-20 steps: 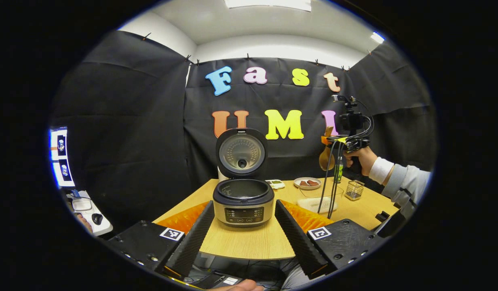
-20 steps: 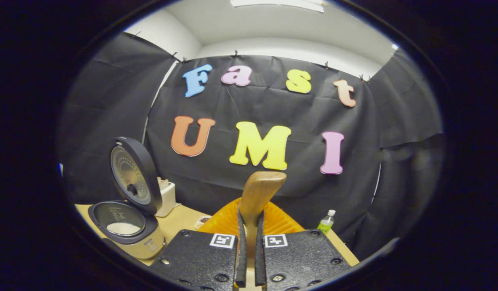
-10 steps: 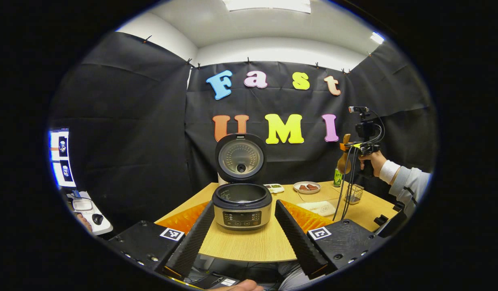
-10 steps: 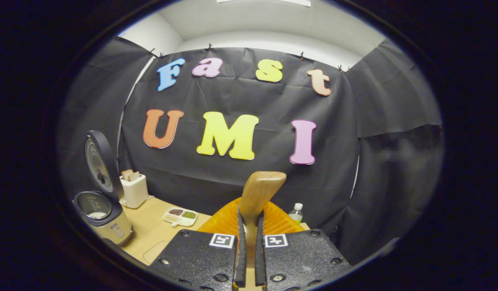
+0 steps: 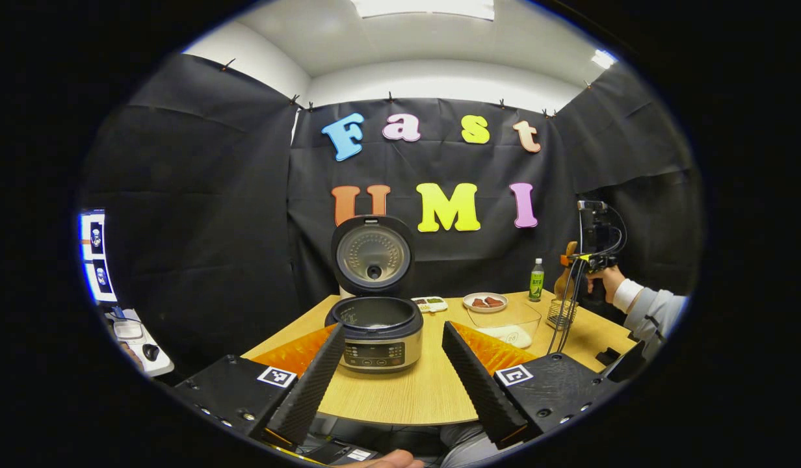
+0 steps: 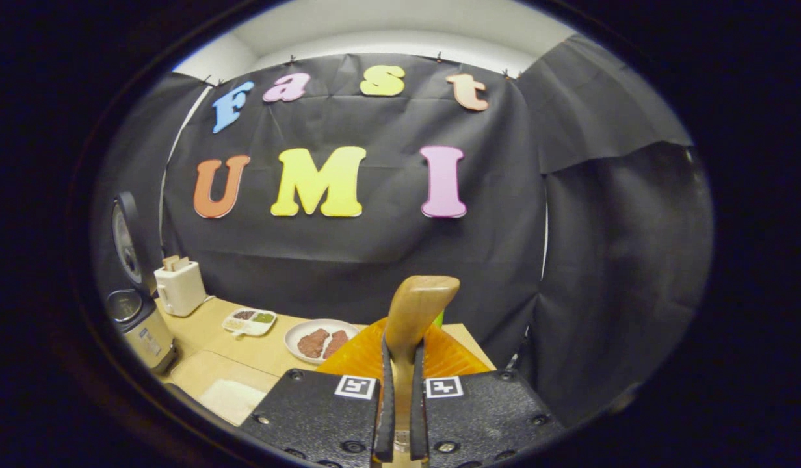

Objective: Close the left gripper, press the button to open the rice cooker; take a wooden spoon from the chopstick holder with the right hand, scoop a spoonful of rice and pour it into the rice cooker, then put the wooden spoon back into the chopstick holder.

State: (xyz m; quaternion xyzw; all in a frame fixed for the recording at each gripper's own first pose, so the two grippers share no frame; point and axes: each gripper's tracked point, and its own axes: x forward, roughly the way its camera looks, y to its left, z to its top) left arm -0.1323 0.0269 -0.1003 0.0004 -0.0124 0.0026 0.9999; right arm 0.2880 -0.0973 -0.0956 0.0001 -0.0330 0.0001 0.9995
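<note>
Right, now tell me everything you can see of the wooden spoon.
The wooden spoon is light brown wood with a smooth, rounded bowl. In the right gripper view it stands upright with the bowl on top, and the right gripper is shut on its handle, both fingers pressing it. Most of the handle is hidden between them. In the left gripper view the spoon sits small and far off, held just above the wire holder on the table. No rice shows on it.
</note>
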